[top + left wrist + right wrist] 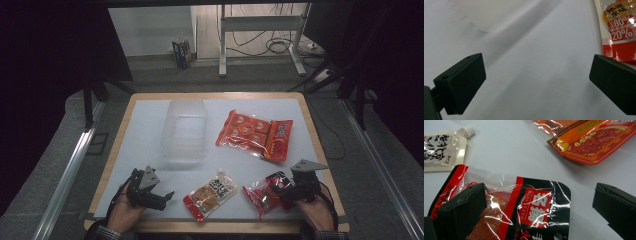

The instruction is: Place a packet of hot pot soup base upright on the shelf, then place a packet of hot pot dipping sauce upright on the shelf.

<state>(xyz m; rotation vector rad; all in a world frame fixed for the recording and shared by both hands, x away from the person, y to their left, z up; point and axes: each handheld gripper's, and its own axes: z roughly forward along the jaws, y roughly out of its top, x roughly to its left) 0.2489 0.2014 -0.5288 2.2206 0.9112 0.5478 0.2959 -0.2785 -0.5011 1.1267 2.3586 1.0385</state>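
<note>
From the high view, the left gripper [162, 196] rests at the table's [150, 112] seven o'clock corner with its jaws spread over bare surface, and the right gripper [278, 192] sits at five o'clock against a red-black packet [264, 194] — a spout pouch [211, 194] lies between them, a clear tub [184, 131] at eleven o'clock, an orange pack [255, 135] at one o'clock. In the left gripper view the jaws stand wide apart on empty white surface, the pouch [620, 27] at two o'clock and the tub [499, 12] at eleven. In the right gripper view the jaws gape wide and grip nothing — the packet [529, 207] lies flat between them under the left jaw, pouch [444, 147] at ten o'clock, orange pack [594, 142] at one.
</note>
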